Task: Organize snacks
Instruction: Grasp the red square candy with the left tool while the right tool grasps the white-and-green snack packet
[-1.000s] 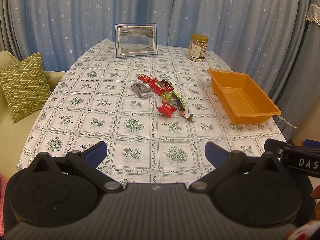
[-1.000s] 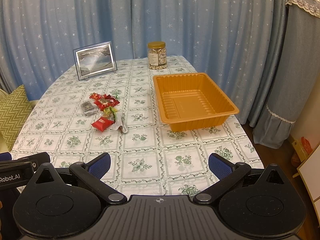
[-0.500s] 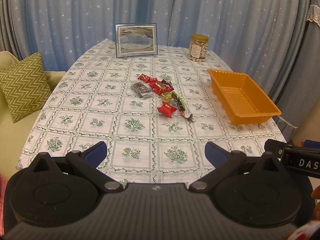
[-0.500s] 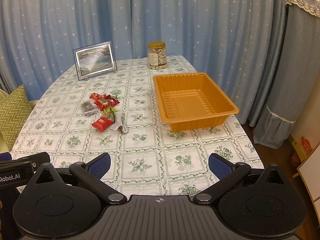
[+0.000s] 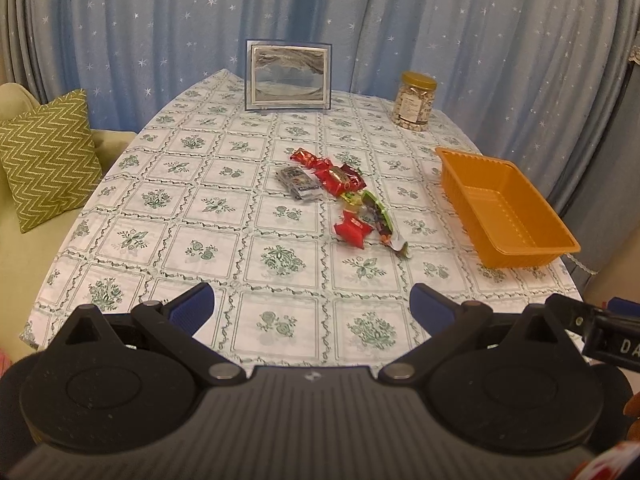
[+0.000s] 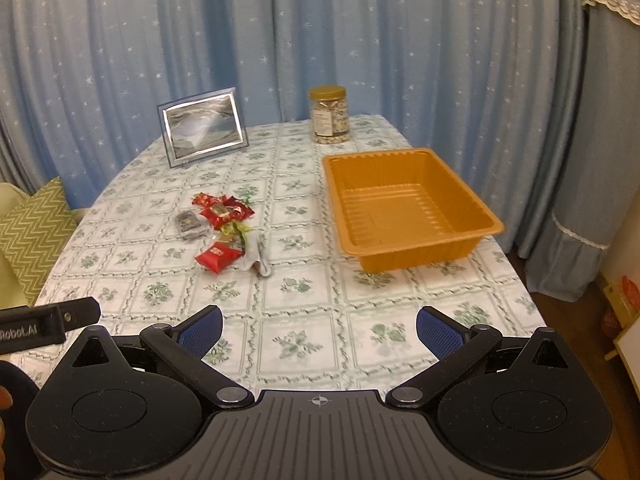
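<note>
**Two grippers wide apart, nothing held**

Both tools sit at the near edge of the table (image 6: 500,280). The left gripper (image 5: 311,307) has its blue pads spread wide with nothing between them; the right gripper (image 6: 319,330) is spread the same way and holds nothing.

Beyond them, the snacks (image 5: 340,196) lie in a loose cluster mid-table on the floral cloth, apart from the orange tray (image 6: 408,204), which stands to their right. A picture frame (image 5: 288,76) and a nut jar (image 6: 329,115) stand at the far edge.
</note>
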### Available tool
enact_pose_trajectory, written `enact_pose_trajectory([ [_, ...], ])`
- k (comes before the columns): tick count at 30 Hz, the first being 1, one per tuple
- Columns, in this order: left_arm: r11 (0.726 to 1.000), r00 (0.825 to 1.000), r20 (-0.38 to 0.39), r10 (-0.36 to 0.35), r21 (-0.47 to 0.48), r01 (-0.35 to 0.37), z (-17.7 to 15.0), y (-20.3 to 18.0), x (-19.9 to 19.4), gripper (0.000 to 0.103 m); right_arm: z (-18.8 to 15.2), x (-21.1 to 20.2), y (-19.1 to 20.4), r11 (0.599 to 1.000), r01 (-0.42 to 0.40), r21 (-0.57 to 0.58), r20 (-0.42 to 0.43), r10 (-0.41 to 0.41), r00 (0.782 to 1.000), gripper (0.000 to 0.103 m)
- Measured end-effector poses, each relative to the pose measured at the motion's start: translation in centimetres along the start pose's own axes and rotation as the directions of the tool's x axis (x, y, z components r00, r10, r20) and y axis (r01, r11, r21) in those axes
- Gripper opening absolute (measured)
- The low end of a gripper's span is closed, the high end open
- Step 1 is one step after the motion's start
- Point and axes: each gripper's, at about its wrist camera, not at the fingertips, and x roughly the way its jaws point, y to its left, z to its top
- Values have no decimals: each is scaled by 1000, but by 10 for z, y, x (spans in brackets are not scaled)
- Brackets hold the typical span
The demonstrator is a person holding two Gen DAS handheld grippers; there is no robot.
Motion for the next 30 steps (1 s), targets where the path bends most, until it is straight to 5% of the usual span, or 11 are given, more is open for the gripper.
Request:
enact_pose_trajectory([
  [7, 1000, 1000, 5, 10, 19, -10, 17, 13, 46, 101, 16, 45, 6, 999, -50, 9, -6, 50, 999, 102],
  [10, 1000, 1000, -4, 4, 25, -4, 24, 16, 70, 98, 24, 71, 12, 997, -72, 0, -27, 72, 997, 81],
  [15, 998, 1000, -9, -10, 64, 10, 33, 14, 113, 93, 34, 120, 16, 995, -101, -2, -62, 101, 993, 78],
  [19, 994, 998, -24, -57, 93, 59, 41, 8, 148, 90, 41, 156, 18, 993, -114, -6, -95, 113, 989, 63],
  [30, 930, 982, -95, -161, 318, 183, 46, -29, 221, 58, 40, 201, 0, 994, -91, 52, -136, 98, 986, 57],
])
